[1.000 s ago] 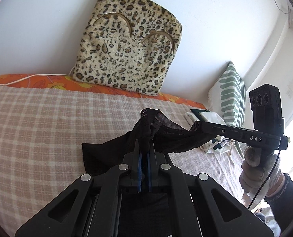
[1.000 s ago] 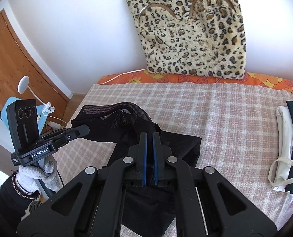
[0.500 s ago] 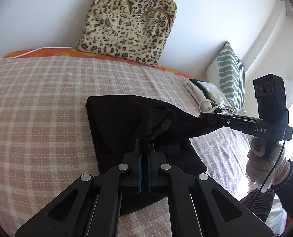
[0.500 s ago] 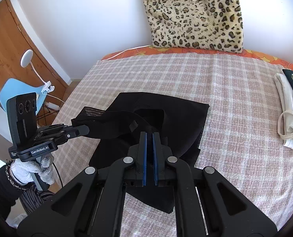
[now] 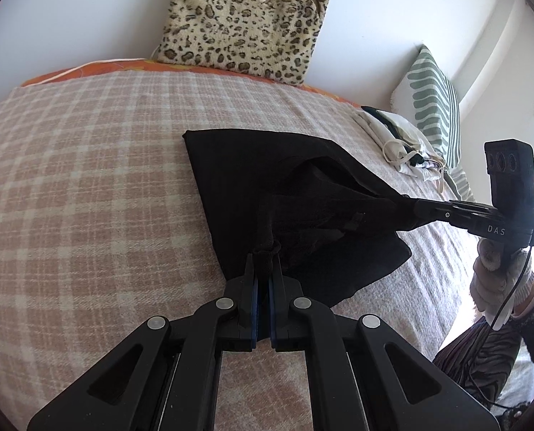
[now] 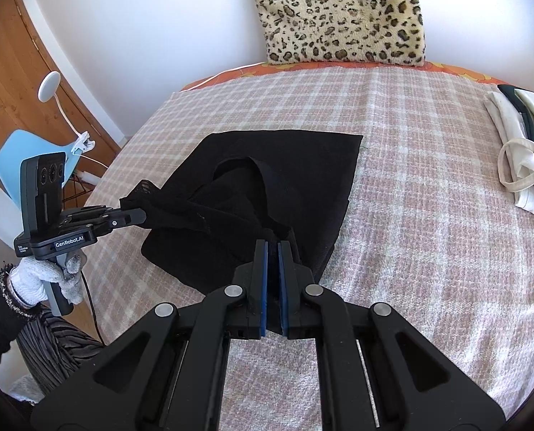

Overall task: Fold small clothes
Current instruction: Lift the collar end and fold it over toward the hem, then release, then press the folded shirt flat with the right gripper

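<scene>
Garment: black, thin and limp, its far part flat on the bed, the near edge lifted. Left claw is clamped on one bunched corner, right claw on another. It looks light and floppy and will likely sag between grips, so hold it at corners or the hem band and keep it taut.

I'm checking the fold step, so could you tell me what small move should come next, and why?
Probably lower both ends onto the garment and let go. The left gripper and right gripper each pinch a corner of the black garment, whose far half already lies flat on the blanket.
</scene>
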### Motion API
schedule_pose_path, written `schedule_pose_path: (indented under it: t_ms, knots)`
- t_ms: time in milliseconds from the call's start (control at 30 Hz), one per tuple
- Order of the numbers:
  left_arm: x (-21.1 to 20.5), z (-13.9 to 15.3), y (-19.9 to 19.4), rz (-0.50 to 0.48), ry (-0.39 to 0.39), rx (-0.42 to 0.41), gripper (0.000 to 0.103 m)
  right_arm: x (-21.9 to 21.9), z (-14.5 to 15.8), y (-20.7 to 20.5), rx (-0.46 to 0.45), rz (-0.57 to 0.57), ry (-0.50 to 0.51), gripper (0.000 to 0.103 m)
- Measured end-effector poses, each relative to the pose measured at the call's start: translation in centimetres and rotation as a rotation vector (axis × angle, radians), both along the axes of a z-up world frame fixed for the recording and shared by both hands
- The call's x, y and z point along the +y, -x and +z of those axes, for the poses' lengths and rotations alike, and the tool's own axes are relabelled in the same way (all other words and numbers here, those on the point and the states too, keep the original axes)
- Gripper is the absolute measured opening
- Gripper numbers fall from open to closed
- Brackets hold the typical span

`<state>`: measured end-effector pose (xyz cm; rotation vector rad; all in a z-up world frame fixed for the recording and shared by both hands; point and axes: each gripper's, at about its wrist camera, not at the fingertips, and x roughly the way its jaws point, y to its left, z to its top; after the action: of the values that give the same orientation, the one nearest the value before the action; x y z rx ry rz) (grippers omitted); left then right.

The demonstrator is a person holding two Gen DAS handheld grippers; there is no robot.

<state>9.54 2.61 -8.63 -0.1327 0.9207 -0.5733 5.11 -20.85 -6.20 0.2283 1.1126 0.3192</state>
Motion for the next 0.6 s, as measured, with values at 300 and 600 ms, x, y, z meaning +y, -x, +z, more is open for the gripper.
schedule_pose_path:
  t_ms: [300, 600]
  knots:
    - [0.4, 0.3, 2.8, -0.087, -0.161, -0.036, 0.012, 0.9, -0.1, 3.3, -0.018, 0.103, 0.074, 0.014]
    - [2.1, 3.2, 3.9, -0.059, -0.087, -0.08, 0.013, 0.2, 1.8, 4.5, -0.096, 0.079, 0.066, 0.035]
